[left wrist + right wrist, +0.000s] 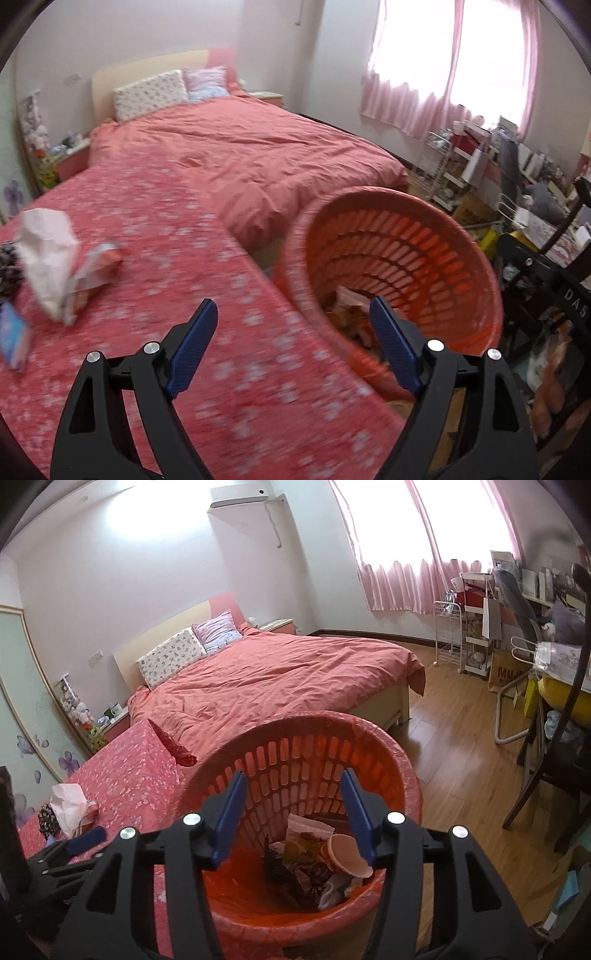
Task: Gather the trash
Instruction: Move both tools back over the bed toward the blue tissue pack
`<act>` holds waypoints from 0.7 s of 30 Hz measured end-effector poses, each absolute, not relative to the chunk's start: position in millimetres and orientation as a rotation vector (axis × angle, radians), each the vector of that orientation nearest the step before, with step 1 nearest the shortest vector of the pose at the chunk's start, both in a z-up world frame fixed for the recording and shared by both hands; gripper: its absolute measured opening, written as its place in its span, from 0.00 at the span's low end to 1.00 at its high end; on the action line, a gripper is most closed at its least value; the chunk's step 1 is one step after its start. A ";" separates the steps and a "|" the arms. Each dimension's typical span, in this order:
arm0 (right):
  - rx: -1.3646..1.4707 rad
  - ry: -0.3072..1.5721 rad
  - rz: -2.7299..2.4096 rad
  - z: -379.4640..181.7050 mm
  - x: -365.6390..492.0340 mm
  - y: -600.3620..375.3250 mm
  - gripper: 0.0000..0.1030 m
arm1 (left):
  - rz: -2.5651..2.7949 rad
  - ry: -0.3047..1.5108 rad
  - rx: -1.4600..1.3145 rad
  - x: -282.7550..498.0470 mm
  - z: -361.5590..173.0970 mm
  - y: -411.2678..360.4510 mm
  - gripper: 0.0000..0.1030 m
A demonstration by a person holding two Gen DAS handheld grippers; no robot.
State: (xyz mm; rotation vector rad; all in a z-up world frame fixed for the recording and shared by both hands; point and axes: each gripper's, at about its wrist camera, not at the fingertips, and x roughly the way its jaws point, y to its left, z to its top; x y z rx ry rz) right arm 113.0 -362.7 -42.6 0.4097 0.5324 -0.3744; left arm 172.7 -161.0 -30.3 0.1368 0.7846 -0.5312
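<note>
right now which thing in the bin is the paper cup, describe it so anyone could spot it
Start at the orange slatted basket beside the flowered pink cloth. Among the trash at its bottom, toward the right wall, lies the paper cup, tipped on its side. It alone shows a round pale open mouth; its neighbours are crumpled wrappers.

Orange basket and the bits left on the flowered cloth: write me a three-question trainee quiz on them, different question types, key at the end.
1. True or false: the orange basket already holds trash, including a paper cup.
2. Multiple choice: between the right gripper fingers there is A) a crumpled bag, B) nothing gripped, only the basket below, C) a pillow.
3. Fill in: the crumpled white paper bag lies on the flowered ____, to the left of the basket.

Key: 1 true; 2 B; 3 cloth.
</note>
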 end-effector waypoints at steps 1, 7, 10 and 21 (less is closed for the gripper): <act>0.405 0.535 -0.369 -41.7 113.9 -359.0 0.51 | -0.511 0.778 0.134 172.5 -28.6 -152.4 0.81; 0.359 0.556 -0.313 -36.0 122.7 -322.8 0.53 | -0.353 0.755 0.126 175.4 -20.8 -96.2 0.81; 0.335 0.573 -0.269 -35.2 130.7 -297.7 0.53 | -0.252 0.737 0.130 178.9 -17.5 -63.8 0.81; 0.218 0.634 -0.088 -41.7 157.7 -197.2 0.57 | 0.116 0.806 -0.013 230.3 -27.6 48.1 0.81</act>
